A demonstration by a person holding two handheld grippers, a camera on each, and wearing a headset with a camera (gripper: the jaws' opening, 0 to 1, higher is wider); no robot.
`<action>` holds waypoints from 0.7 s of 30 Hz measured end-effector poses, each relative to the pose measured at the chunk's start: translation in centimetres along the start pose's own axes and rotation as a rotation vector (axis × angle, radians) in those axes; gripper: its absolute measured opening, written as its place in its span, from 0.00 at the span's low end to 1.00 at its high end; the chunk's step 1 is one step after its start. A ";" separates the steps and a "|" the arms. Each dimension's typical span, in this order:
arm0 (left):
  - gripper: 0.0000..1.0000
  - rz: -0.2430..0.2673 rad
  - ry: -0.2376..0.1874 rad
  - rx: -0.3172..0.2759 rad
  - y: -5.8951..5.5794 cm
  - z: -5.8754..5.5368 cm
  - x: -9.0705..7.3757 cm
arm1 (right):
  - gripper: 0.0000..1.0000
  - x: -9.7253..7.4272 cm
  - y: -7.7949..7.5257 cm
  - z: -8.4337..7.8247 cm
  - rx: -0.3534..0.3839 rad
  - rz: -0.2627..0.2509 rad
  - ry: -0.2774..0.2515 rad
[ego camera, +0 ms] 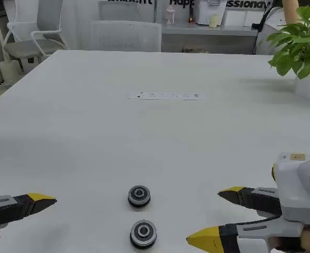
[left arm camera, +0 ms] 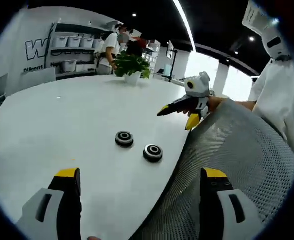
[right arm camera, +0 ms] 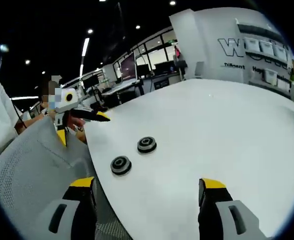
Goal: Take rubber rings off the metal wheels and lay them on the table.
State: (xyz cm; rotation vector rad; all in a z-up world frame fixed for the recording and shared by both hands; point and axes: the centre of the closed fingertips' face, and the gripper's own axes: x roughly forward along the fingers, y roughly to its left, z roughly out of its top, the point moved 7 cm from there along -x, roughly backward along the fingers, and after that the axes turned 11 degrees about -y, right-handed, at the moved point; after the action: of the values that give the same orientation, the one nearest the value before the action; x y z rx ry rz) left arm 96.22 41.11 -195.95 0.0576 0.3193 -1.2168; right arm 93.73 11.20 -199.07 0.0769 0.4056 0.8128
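Two metal wheels, each with a black rubber ring around it, lie flat near the table's front edge: the farther wheel (ego camera: 139, 196) (left arm camera: 124, 138) (right arm camera: 147, 144) and the nearer wheel (ego camera: 143, 234) (left arm camera: 152, 152) (right arm camera: 121, 164). My left gripper (ego camera: 19, 196) (left arm camera: 139, 175) (right arm camera: 82, 125) hovers to their left, open and holding nothing. On their right my right gripper (ego camera: 205, 216) (right arm camera: 147, 183) (left arm camera: 179, 115) is open too, its yellow-tipped jaws spread wide and pointing at the wheels. Neither gripper touches a wheel.
A white power strip (ego camera: 166, 96) lies mid-table. A potted plant (ego camera: 299, 42) (left arm camera: 132, 65) stands at the far right corner. Chairs (ego camera: 126, 36) line the far side. A grey mesh chair back (left arm camera: 231, 160) (right arm camera: 32, 165) is at the near edge.
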 end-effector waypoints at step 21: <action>0.97 -0.039 -0.049 0.124 0.0 4.3 0.7 | 0.79 0.6 0.4 5.2 -0.117 0.065 -0.027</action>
State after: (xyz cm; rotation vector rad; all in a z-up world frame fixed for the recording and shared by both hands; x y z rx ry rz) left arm 97.35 39.53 -191.99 0.1287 0.2028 -1.2736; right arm 95.83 12.36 -194.38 -0.0076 0.3308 0.8973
